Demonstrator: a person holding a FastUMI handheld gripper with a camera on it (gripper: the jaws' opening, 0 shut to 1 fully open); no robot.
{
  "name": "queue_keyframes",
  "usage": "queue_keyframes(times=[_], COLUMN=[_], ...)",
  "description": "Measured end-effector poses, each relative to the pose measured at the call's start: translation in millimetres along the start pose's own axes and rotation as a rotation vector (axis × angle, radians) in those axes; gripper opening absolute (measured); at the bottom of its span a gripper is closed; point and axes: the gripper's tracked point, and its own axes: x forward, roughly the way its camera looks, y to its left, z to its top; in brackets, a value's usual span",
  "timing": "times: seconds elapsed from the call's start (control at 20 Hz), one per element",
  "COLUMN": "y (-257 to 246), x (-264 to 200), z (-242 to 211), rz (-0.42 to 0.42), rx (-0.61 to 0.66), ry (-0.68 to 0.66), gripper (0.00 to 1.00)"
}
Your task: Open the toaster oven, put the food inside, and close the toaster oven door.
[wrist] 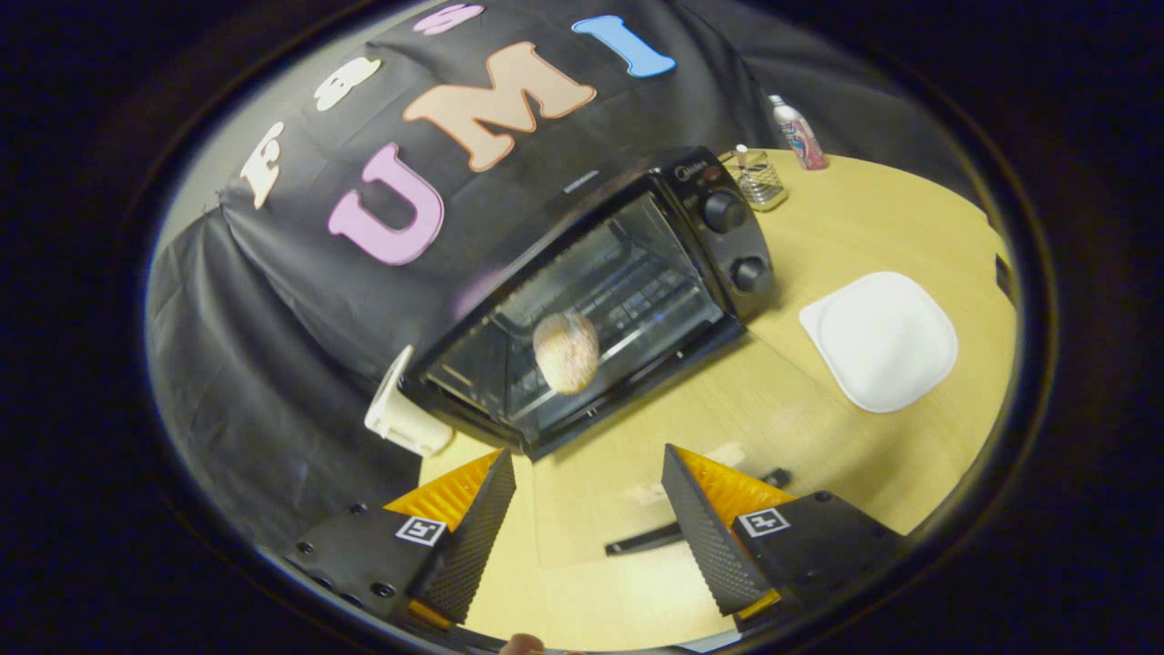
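Observation:
The black toaster oven [718,196] stands on the wooden table against the booth wall, tilted in my view. Its glass door [596,509] lies folded down flat toward me, with the table showing through it. The door's dark handle bar [650,539] sits between my two fingers. A round speckled bun [566,352] rests on the rack inside the oven cavity, beyond my fingertips. My gripper [587,455] is open and holds nothing; its fingers [477,509] stand on either side of the lowered door.
An empty white square plate [878,341] lies on the table [818,455] right of the oven. A small glass jar [759,179] and a bottle [798,132] stand behind it. A white cup-like object [400,414] sits by the oven's left corner.

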Motion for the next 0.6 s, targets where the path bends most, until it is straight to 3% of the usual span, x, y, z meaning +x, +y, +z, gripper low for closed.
queue_keyframes(times=[0.25,0.6], y=[-58.8,-73.0], x=[-15.1,11.1], z=[-54.2,-76.8], rz=[-0.158,-0.221], rx=[-0.235,-0.455], ry=[0.138,0.238], gripper=[1.00,1.00])
